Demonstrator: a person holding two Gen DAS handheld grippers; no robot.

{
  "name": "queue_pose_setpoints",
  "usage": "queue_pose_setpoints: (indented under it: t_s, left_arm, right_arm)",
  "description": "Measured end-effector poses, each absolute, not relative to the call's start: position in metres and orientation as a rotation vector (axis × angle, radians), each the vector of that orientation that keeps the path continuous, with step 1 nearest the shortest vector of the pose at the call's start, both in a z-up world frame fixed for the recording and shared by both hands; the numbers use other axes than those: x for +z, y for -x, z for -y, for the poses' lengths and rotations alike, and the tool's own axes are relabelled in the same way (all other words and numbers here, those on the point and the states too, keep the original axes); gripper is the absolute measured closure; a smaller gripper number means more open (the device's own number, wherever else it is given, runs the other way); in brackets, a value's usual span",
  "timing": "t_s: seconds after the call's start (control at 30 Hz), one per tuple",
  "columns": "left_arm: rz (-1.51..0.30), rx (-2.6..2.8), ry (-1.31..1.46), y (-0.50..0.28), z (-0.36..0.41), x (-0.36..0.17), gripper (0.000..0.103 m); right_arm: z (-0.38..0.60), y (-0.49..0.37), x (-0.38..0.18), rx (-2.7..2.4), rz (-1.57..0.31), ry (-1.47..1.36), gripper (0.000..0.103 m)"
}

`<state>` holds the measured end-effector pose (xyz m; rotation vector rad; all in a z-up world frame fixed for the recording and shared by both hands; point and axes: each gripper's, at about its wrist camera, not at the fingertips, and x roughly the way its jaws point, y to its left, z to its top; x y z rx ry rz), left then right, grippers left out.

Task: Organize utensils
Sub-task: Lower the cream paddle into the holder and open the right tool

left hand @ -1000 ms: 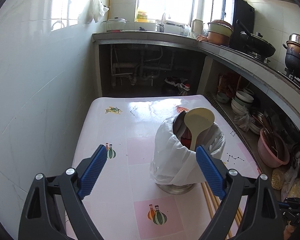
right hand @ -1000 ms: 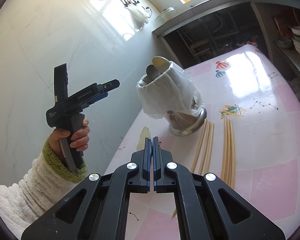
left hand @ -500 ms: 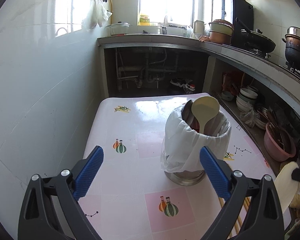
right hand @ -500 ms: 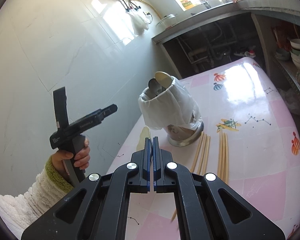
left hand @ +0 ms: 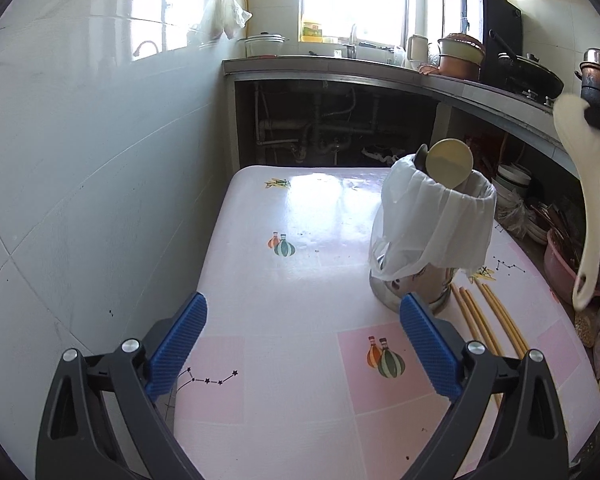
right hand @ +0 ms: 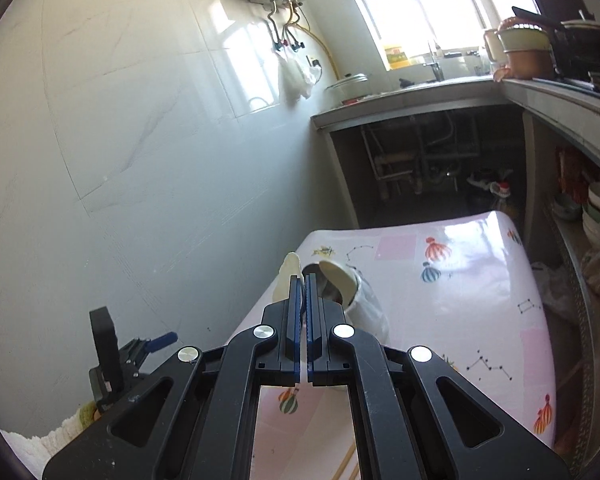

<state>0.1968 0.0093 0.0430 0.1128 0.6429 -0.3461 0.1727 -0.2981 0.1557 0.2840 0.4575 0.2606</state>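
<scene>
A metal utensil holder [left hand: 432, 232] wrapped in a white plastic bag stands on the pink patterned table [left hand: 284, 320], with a yellow ladle [left hand: 450, 158] sticking out of it. Several wooden chopsticks [left hand: 488, 320] lie just right of its base. My left gripper [left hand: 304, 304] is open and empty, low over the table, short and left of the holder. My right gripper [right hand: 303, 280] is shut on a white rice spoon [right hand: 289, 270], raised above the holder [right hand: 366, 302]. In the left wrist view that spoon [left hand: 592, 208] hangs handle-down at the right edge.
A tiled wall [left hand: 100, 200] runs along the table's left side. A counter [left hand: 480, 84] with pots wraps the back and right. Bowls [left hand: 512, 176] and a pink basin [left hand: 560, 264] sit on the low shelf right of the table.
My right gripper has risen with the white spoon, from the table to above the holder. My left gripper has drawn back and left of the holder, lower over the table.
</scene>
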Motion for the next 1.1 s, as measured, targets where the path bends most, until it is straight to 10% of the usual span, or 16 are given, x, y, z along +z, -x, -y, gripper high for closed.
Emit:
queue_pose_setpoints:
  t_s: [0.5,1.1]
  left_arm:
    - [-0.631,-0.335,-0.057,-0.191,-0.024,0.04,0.007]
    - [-0.656,-0.32,-0.036,-0.197,-0.027,0.025,0.007]
  right_arm:
    - [0.274,-0.233,0.19,0.094,-0.385,-0.018,0.103]
    - [0.235,-0.274,0.102,0.066,-0.342,0.226,0.101]
